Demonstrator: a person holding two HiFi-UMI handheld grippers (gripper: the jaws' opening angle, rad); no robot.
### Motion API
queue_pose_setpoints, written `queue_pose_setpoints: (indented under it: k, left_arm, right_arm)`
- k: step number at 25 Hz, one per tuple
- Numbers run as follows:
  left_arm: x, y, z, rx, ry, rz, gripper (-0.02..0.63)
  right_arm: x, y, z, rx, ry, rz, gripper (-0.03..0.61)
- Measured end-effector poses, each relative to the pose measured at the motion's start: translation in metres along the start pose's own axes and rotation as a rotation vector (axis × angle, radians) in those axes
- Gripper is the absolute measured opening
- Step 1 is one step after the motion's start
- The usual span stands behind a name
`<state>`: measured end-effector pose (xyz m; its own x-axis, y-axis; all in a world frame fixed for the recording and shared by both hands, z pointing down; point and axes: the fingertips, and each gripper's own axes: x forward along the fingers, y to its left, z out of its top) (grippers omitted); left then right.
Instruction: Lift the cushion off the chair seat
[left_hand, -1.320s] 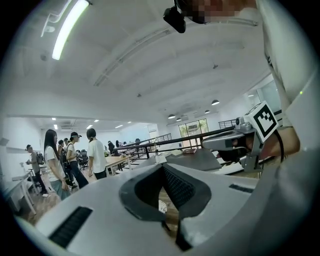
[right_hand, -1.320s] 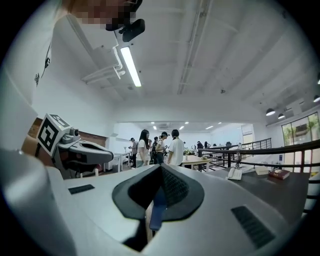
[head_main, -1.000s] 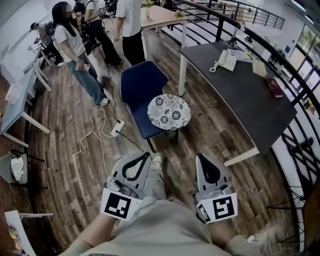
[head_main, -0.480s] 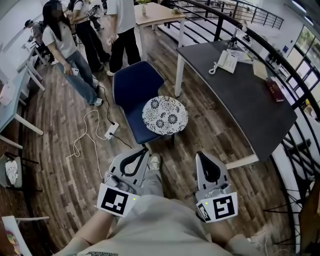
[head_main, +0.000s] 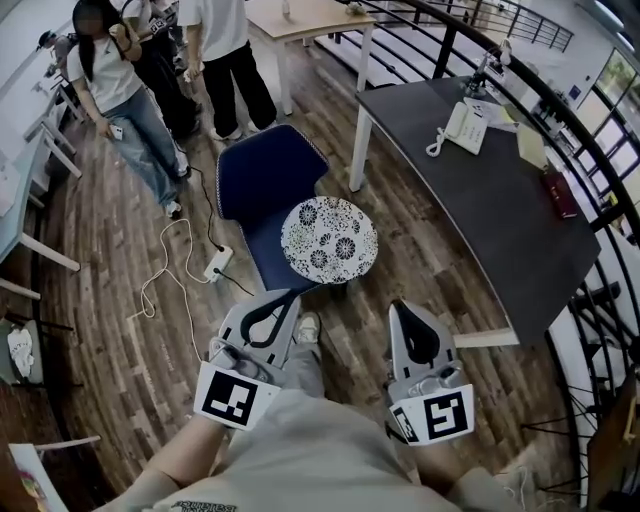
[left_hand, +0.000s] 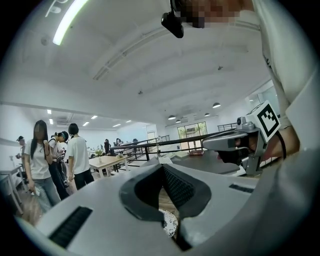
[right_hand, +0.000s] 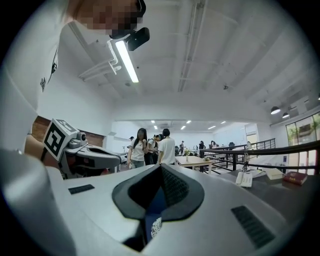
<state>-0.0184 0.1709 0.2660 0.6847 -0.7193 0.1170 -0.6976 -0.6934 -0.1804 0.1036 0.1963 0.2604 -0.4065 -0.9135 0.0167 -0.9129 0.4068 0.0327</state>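
A round white cushion (head_main: 329, 240) with a dark floral print lies on the front of a blue chair (head_main: 262, 178) seat. Both grippers are held low in front of the person, short of the chair and touching nothing. My left gripper (head_main: 293, 291) points at the chair's near edge, jaws shut and empty. My right gripper (head_main: 397, 305) stands to the right of the chair, jaws together and empty. In the left gripper view a sliver of the cushion (left_hand: 170, 223) shows below the shut tips (left_hand: 161, 165). The right gripper view shows cushion (right_hand: 156, 226) and blue seat (right_hand: 152, 200) likewise.
A dark desk (head_main: 480, 210) with a white leg stands right of the chair, bearing a phone (head_main: 462, 127) and a book (head_main: 560, 193). A black railing (head_main: 600, 170) runs behind it. A power strip with white cable (head_main: 217, 264) lies left of the chair. People (head_main: 115, 90) stand at the back left.
Both grippers have moved forward, and the chair with the cushion now lies closer to their tips. The people at the back have shifted a little. The jaws stayed together.
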Motion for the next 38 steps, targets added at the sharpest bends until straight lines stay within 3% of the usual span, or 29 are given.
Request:
queue_pose_setpoints:
  k: [9,14,21,30,34,38]
  left_arm:
    - [0.077,0.074,-0.013,0.021,0.044,-0.038,0.005]
    - [0.109,0.130,-0.007,-0.083,-0.014,0.003,0.005]
    - [0.141,0.183,-0.011,-0.056,-0.024,-0.028,0.005]
    - [0.161,0.213,-0.012,-0.037,-0.014,-0.009,0.005]
    - [0.168,0.219,-0.012,0.006,0.022,0.019,0.005]
    - [0.172,0.221,-0.010,-0.065,0.023,0.079,0.005]
  right_arm:
    - [0.099,-0.038,-0.005,0.025,0.052,-0.009,0.002]
    - [0.156,-0.053,0.017,-0.027,0.022,-0.027,0.002]
    - [0.220,-0.065,0.029,-0.008,0.015,-0.044,0.002]
    - [0.261,-0.070,0.042,-0.008,-0.002,-0.011,0.002]
    - [0.270,-0.077,0.038,0.103,-0.001,0.033,0.002]
    - [0.278,-0.089,0.031,0.107,0.023,0.066,0.002]
